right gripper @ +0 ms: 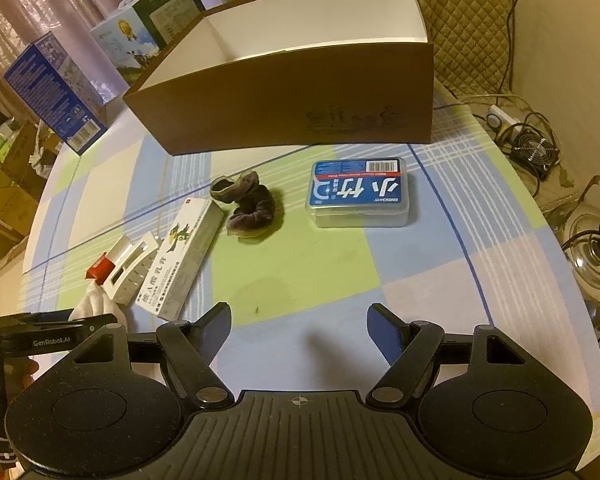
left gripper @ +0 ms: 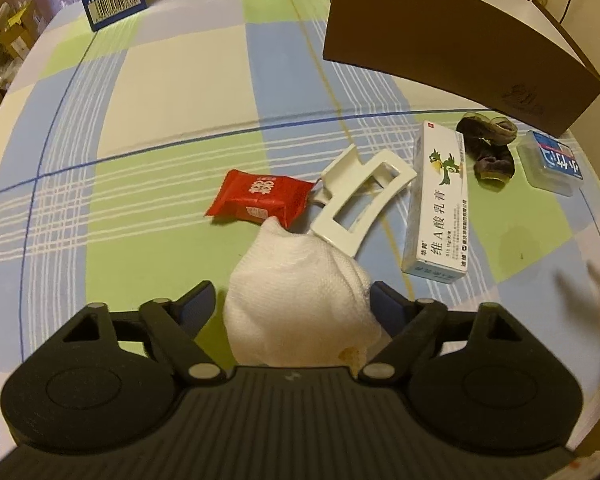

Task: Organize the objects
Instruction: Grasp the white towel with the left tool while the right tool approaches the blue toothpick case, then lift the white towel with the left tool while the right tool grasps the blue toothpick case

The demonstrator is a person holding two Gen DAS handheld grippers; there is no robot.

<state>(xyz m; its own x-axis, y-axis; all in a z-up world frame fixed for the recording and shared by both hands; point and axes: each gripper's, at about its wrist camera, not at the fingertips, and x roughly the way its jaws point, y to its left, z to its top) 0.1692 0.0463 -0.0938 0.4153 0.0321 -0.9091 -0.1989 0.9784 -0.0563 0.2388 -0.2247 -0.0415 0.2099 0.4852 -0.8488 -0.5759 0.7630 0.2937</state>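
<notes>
White gauze bundle [left gripper: 296,300] sits between the left gripper [left gripper: 290,300] fingers, on the checked tablecloth [left gripper: 160,112] near its front edge. Right finger pad touches the bundle's side; left pad shows a gap. Cannot tell whether the grip is closed on it or only straddling.

Right gripper [right gripper: 300,324]: jaws spread, nothing between them, hovering over bare cloth.

Just beyond the bundle: red sachet [left gripper: 260,198], white hair claw clip [left gripper: 360,196] touching the bundle's far edge, ointment carton [left gripper: 438,204] with its long axis running away from the gripper. Further right: dark scrunchie [right gripper: 248,204] and clear plastic box with blue label [right gripper: 358,194].

Brown cardboard box [right gripper: 300,96], open-topped and empty as far as visible, stands at the far side of the table.

Judgement: box is the likely destination. It lies ahead and right of the left gripper, so the bundle must travel over the clip and carton. Left hand is clearly nearer the bundle.
</notes>
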